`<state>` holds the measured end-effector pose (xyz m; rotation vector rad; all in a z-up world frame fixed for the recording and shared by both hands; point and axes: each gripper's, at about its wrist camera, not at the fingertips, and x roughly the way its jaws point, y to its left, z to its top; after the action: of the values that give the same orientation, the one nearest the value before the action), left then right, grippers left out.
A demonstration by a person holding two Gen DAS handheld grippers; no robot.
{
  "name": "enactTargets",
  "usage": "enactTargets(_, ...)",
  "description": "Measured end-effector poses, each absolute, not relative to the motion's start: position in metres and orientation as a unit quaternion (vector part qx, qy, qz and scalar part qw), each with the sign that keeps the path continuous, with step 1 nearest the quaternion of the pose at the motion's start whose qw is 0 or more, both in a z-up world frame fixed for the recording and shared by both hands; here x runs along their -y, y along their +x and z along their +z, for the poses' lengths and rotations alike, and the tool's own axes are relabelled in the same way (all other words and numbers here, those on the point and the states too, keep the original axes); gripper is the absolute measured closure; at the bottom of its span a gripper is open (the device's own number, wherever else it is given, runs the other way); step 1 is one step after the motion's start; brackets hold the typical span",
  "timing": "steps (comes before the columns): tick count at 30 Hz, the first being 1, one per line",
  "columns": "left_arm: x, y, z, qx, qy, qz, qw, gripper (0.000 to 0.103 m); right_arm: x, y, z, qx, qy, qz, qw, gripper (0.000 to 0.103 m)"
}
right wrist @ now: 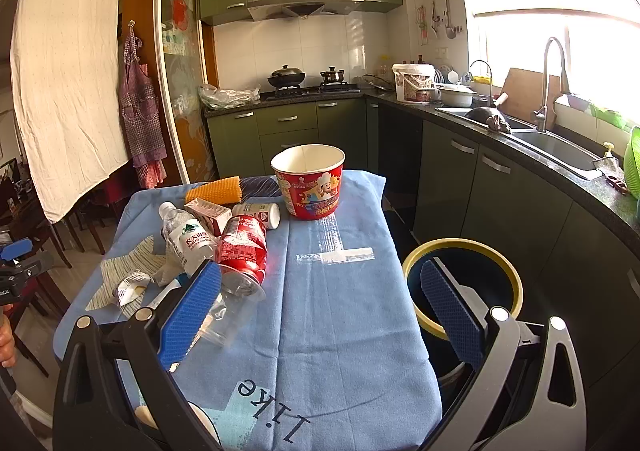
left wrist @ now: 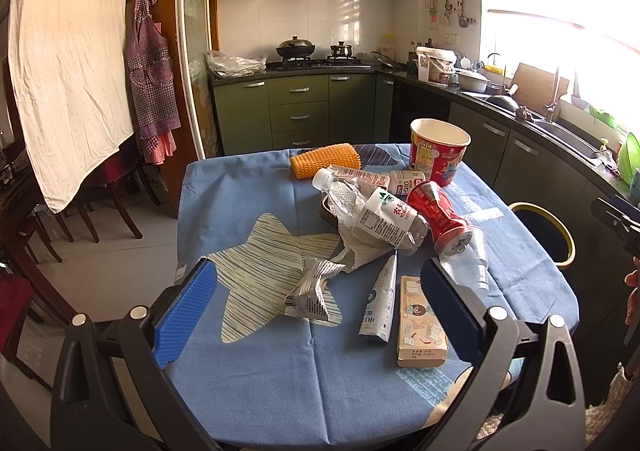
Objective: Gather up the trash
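Observation:
Trash lies on a blue tablecloth (left wrist: 280, 371): a crumpled silver wrapper (left wrist: 310, 289), a white tube (left wrist: 380, 303), a beige carton (left wrist: 420, 321), a clear water bottle (left wrist: 368, 211), a crushed red can (left wrist: 438, 217), a clear plastic cup (left wrist: 468, 263), a red paper bucket (left wrist: 438, 151) and an orange spiky roller (left wrist: 326, 165). My left gripper (left wrist: 316, 283) is open above the wrapper and tube. My right gripper (right wrist: 320, 291) is open over bare cloth, its left pad (right wrist: 192, 315) beside the can (right wrist: 242, 251) and cup (right wrist: 228, 317). A yellow-rimmed bin (right wrist: 460, 283) stands right of the table.
Green kitchen cabinets (right wrist: 288, 131) and a dark counter with sink (right wrist: 560, 147) run behind and to the right. A white sheet (left wrist: 68, 71) and wooden chairs (left wrist: 116, 195) stand at the left. The red bucket (right wrist: 308, 181) stands upright at the table's far side.

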<state>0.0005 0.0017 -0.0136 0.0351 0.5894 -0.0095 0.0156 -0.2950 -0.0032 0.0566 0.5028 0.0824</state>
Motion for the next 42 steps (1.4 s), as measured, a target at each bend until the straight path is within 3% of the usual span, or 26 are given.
enactTargets(20, 0.005, 0.029, -0.015, -0.308, 0.027, -0.007, 0.951, 0.006, 0.292, 0.052, -0.006, -0.286, 0.006, 0.051, 0.957, 0.004)
enactTargets(28, -0.004, 0.112, -0.006, -0.321, 0.031, 0.011, 0.947, 0.006, 0.287, 0.164, 0.028, -0.334, -0.024, 0.073, 0.939, 0.004)
enactTargets(33, -0.010, 0.166, 0.002, -0.310, 0.028, 0.014, 0.950, 0.006, 0.302, 0.279, 0.025, -0.423, 0.030, 0.075, 0.903, 0.005)
enactTargets(37, -0.014, 0.208, -0.002, -0.307, 0.033, 0.013, 0.951, 0.006, 0.320, 0.353, 0.010, -0.482, 0.068, 0.059, 0.872, 0.023)
enactTargets(42, -0.027, 0.252, -0.019, -0.314, 0.018, 0.025, 0.949, 0.006, 0.333, 0.420, -0.015, -0.542, 0.089, 0.033, 0.835, 0.052)
